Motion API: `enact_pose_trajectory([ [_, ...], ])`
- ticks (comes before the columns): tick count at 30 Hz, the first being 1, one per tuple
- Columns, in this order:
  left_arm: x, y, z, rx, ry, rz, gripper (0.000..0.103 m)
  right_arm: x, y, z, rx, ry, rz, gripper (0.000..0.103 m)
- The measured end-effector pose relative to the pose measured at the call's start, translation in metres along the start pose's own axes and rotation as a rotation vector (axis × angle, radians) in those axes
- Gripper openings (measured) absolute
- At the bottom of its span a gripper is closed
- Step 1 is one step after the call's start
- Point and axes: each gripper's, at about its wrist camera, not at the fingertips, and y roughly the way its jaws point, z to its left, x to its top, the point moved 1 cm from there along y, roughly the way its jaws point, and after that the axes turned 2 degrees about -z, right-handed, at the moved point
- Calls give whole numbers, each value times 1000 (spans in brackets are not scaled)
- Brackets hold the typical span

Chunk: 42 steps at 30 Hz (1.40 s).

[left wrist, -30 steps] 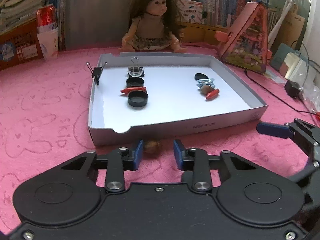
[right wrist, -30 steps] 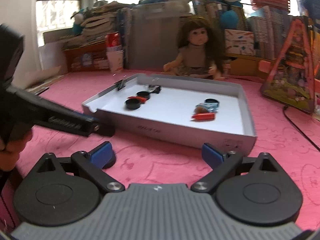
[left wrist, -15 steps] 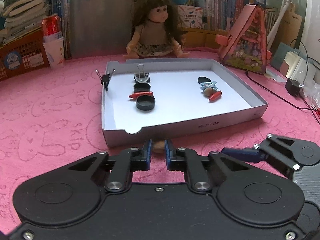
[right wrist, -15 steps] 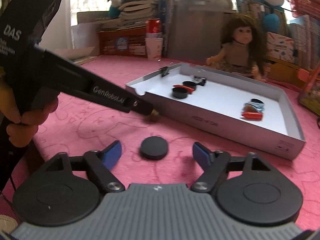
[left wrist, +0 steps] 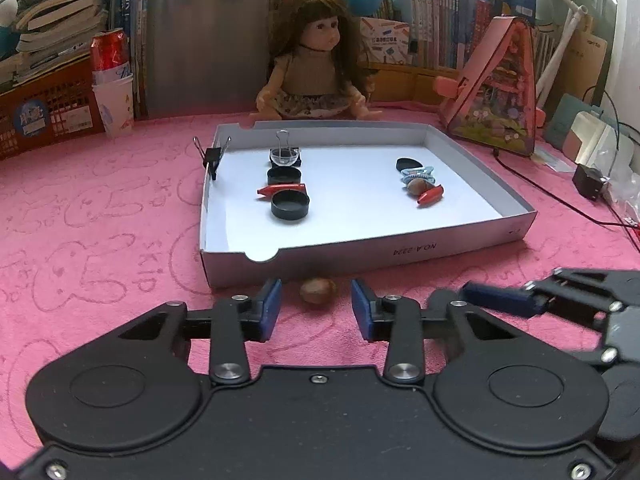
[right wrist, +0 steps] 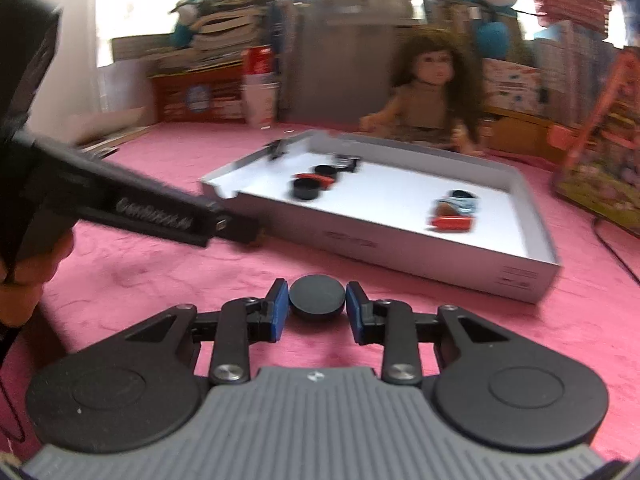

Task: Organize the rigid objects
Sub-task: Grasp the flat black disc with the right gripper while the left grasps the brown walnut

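Note:
A white tray [left wrist: 448, 246] on the pink cloth holds black caps [left wrist: 290, 207], red pieces [left wrist: 430, 196], binder clips [left wrist: 284, 152] and a nut. A brown nut [left wrist: 318, 290] lies on the cloth just in front of the tray. My left gripper [left wrist: 316, 310] is open, its blue pads either side of the nut and apart from it. In the right wrist view my right gripper [right wrist: 317, 311] is shut on a black round cap [right wrist: 317, 300] resting on the cloth near the tray [right wrist: 400, 240]. The right gripper's tip also shows in the left wrist view [left wrist: 500, 298].
A doll [left wrist: 316, 76] sits behind the tray. A red can in paper cups [left wrist: 110, 80], stacked books and a grey bin [left wrist: 206, 40] line the back. A pink triangular toy house [left wrist: 496, 92] and cables [left wrist: 560, 200] are at the right. The left gripper's body [right wrist: 120, 204] crosses the right view.
My left gripper opened from nearly closed around the nut; the nut stays on the cloth. My right gripper moved forward and closed on the black cap.

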Motion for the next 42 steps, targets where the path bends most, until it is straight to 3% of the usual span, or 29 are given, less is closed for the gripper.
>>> enact_pose_trajectory([
  [11,-12,16,-14,92,-10,-23,42,-10,-2,-27,-227,93,-35,41],
  [12,-13,17,-15,100,-7,-27,42,-10,-2,-28,-234,103,-40,44],
  [13,-13,18,-16,107,-8,-32,42,-11,-1,-29,-242,114,-45,54],
  [17,-14,19,-16,124,-20,-45,46,-14,0,-26,-279,116,-69,63],
  [33,-18,23,-16,170,-20,-75,60,-17,6,-20,-342,120,-54,65],
  [38,-18,23,-17,173,-17,-73,60,-17,6,-19,-344,123,-54,65],
  [40,-17,23,-16,161,-24,-69,54,-17,7,-20,-340,125,-52,60],
  [42,-17,22,-17,153,-21,-72,39,-16,7,-21,-331,129,-50,53],
])
